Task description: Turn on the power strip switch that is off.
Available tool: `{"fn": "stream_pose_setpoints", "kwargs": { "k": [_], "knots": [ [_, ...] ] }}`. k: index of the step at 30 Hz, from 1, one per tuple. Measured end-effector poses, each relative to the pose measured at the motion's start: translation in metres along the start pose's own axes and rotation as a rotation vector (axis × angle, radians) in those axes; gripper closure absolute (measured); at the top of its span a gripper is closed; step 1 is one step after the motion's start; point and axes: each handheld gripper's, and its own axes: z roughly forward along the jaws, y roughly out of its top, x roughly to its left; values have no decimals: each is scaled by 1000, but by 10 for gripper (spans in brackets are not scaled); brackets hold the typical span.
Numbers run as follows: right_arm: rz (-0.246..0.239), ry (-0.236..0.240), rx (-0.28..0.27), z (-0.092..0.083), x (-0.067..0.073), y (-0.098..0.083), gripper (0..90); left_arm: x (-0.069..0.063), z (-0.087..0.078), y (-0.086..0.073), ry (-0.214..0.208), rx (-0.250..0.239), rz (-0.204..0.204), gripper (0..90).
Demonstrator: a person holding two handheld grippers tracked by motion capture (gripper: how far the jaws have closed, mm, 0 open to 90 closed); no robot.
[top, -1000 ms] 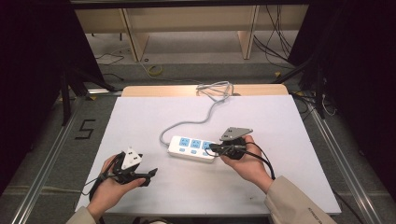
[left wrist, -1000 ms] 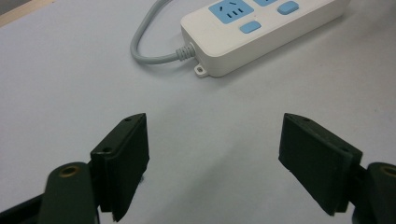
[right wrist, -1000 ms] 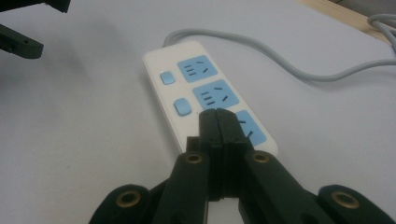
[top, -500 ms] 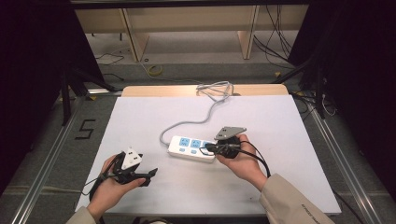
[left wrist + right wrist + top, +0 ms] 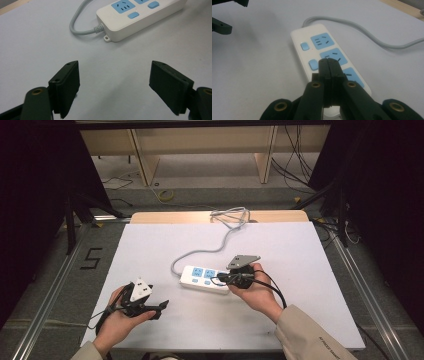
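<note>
Two grippers: both sit low over the white table top (image 5: 310,285), each in one of the person's hands.
Power strip: the white power strip (image 5: 207,278) with blue socket faces lies flat near the middle of the table top, its long side running left to right in the high view.
Right gripper: the right gripper (image 5: 329,65) has its black jaws pressed flat together with nothing between them; the tips hang over the strip's middle blue socket (image 5: 333,56), next to a blue switch button (image 5: 313,64). Whether the tips touch the strip cannot be told.
Left gripper: the left gripper (image 5: 115,82) holds its jaws spread wide over bare table, empty, pointing toward the strip's cable end and well apart from it.
Cable: the grey cable (image 5: 210,247) leaves the strip's left end, loops back across the table top and runs to a tangle at the far edge.
Far edge: a strip of bare wooden board (image 5: 165,216) shows beyond the white surface.
Surroundings: pale wooden shelf legs (image 5: 142,160) and loose cables on the floor (image 5: 295,170) stand behind the table; a "5" mark (image 5: 91,258) sits on the grey floor to the left.
In the way: the right hand (image 5: 255,292) and its gripper cover the strip's right end in the high view.
</note>
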Motion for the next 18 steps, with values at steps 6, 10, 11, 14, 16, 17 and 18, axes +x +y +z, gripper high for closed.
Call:
{"fn": "stream_pose_setpoints", "kwargs": {
  "k": [6,10,11,14,16,17,18],
  "knots": [
    [1,0,2,2,0,0,900,0,0,0,-2,0,3,242],
    [6,2,3,3,1,1,900,0,0,0,-1,-2,0,242],
    [4,2,2,4,1,2,900,0,0,0,-1,-2,1,242],
    [-1,4,3,5,1,2,900,0,0,0,-1,-1,2,242],
    [3,5,3,6,1,3,900,0,0,0,-1,-2,1,242],
    [-1,5,5,6,1,3,900,0,0,0,-1,-3,0,243],
    [-1,6,7,6,1,3,900,0,0,0,-1,-2,-1,243]
  ]
}}
